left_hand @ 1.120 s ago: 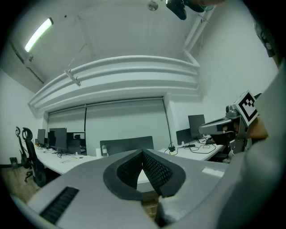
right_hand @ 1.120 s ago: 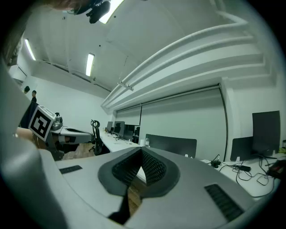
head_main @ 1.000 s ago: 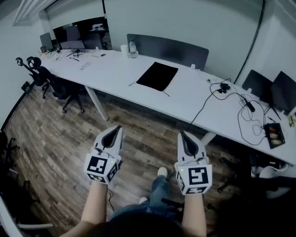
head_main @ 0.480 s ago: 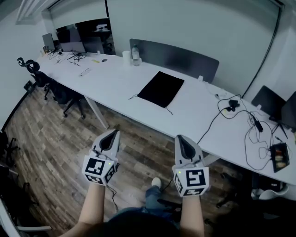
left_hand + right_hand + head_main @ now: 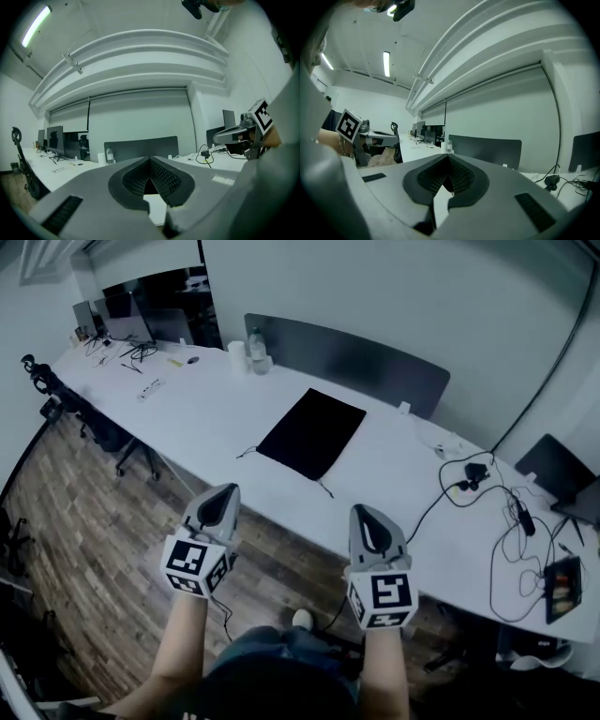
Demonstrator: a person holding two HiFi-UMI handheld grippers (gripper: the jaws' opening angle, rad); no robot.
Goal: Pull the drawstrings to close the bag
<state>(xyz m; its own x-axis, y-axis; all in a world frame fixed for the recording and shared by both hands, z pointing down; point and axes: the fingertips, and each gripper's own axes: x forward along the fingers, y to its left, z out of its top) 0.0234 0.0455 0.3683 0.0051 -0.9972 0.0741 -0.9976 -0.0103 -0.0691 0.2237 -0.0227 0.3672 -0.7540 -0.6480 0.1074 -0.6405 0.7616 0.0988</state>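
A flat black drawstring bag point(image 5: 312, 433) lies on the long white table point(image 5: 216, 395), with thin cords trailing from its near corners. Both grippers hang over the wooden floor, short of the table's near edge. My left gripper point(image 5: 220, 497) is shut and empty, below and left of the bag. My right gripper point(image 5: 367, 520) is also shut and empty, below and right of the bag. In the left gripper view the jaws point(image 5: 150, 161) meet with nothing between them, and the right gripper point(image 5: 243, 133) shows at the right. The right gripper view shows closed jaws point(image 5: 449, 159) too.
A grey divider panel point(image 5: 347, 360) stands behind the bag. A bottle point(image 5: 257, 350) and a cup point(image 5: 235, 356) sit at the table's back. Black cables point(image 5: 487, 493) and a charger lie at the right. Office chairs point(image 5: 56, 395) stand at the left.
The view has moved closer to the table, so the bag now sits nearer and lower in the frame. Both grippers stayed shut and kept side by side, raised slightly.
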